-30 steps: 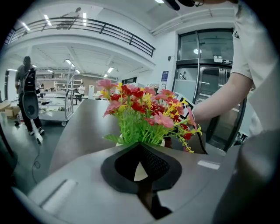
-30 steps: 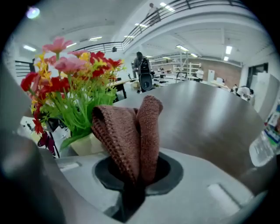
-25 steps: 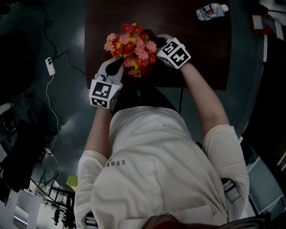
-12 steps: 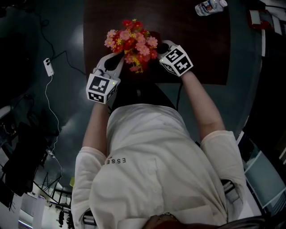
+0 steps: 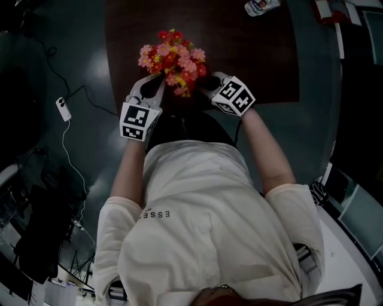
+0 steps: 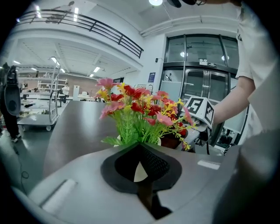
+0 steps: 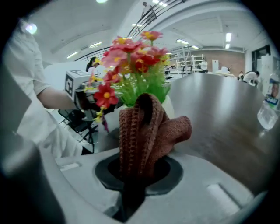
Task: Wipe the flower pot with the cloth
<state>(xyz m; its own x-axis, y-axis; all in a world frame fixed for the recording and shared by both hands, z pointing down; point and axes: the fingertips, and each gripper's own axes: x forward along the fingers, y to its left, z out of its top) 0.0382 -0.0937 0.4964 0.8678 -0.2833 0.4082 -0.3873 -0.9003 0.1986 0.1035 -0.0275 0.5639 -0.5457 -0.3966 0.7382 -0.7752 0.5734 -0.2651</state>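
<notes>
A white flower pot (image 7: pixel 173 105) with red, pink and yellow artificial flowers (image 5: pixel 172 60) stands near the front edge of the dark table (image 5: pixel 251 60). My left gripper (image 5: pixel 152 91) reaches in under the flowers from the left. Its jaws are closed, with a white sliver of the pot's rim (image 6: pixel 139 171) between the pads. My right gripper (image 5: pixel 209 85) is at the pot's near right side, shut on a reddish-brown knitted cloth (image 7: pixel 148 131). The bunched cloth lies against the pot wall. The flowers hide the pot in the head view.
A plastic water bottle (image 5: pixel 260 6) lies at the table's far right, and in the right gripper view the water bottle (image 7: pixel 269 105) is at the right edge. A small white device on a cable (image 5: pixel 63 109) lies on the floor to the left. The person's body is close behind the table's front edge.
My right gripper has slid with the cloth around the pot's right side toward the person. The left gripper has kept its place at the pot.
</notes>
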